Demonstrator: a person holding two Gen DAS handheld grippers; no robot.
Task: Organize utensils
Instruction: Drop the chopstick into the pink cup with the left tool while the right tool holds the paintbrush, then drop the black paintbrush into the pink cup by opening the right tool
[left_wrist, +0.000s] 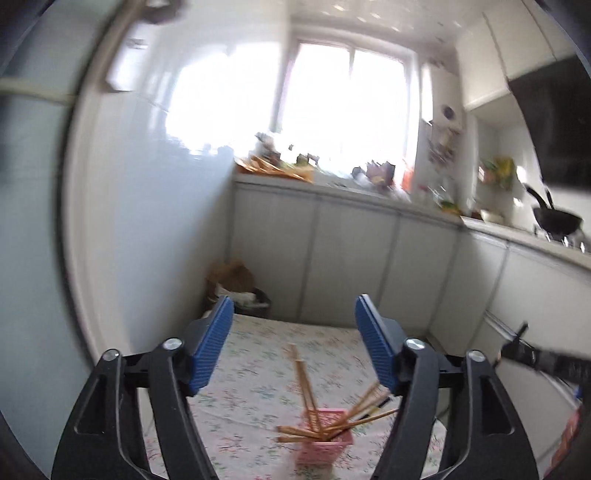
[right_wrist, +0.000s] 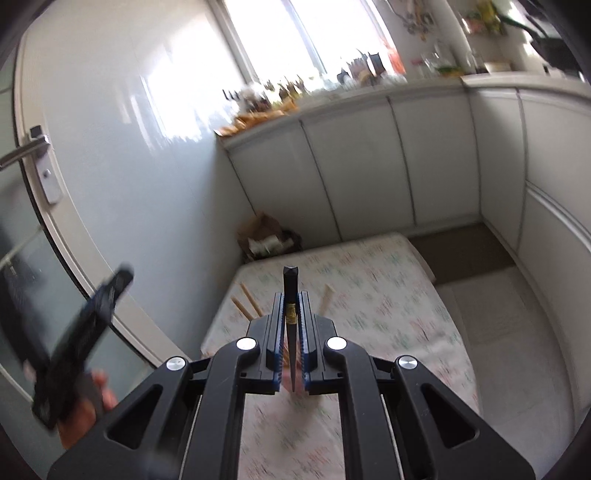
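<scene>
Seen from the left wrist, the left gripper has its jaws spread wide, with nothing between the blue pads. Below and beyond them a pink basket stands on a bench covered with a floral cloth. Wooden chopsticks stick out of the basket at loose angles, some leaning back, others fanning to the right; one dark stick lies among them, though blur makes it hard to separate. The right pad overlaps the tips of the right-leaning sticks in the picture, but whether it touches them cannot be told. At the right edge a dark, blurred shape is cut off; it looks like part of the other tool. A wok sits on the far counter, and the window is blown out white.

From the right wrist, the right gripper has its jaws pressed together on a black chopstick, which stands up between the pads with its blunt end above them and its thin tip pointing back toward the camera. Pale chopstick ends show on both sides behind the jaws; the basket itself is almost wholly hidden by the gripper. At lower left a hand holds the other tool, smeared by motion. A door handle shows at the left edge.
</scene>
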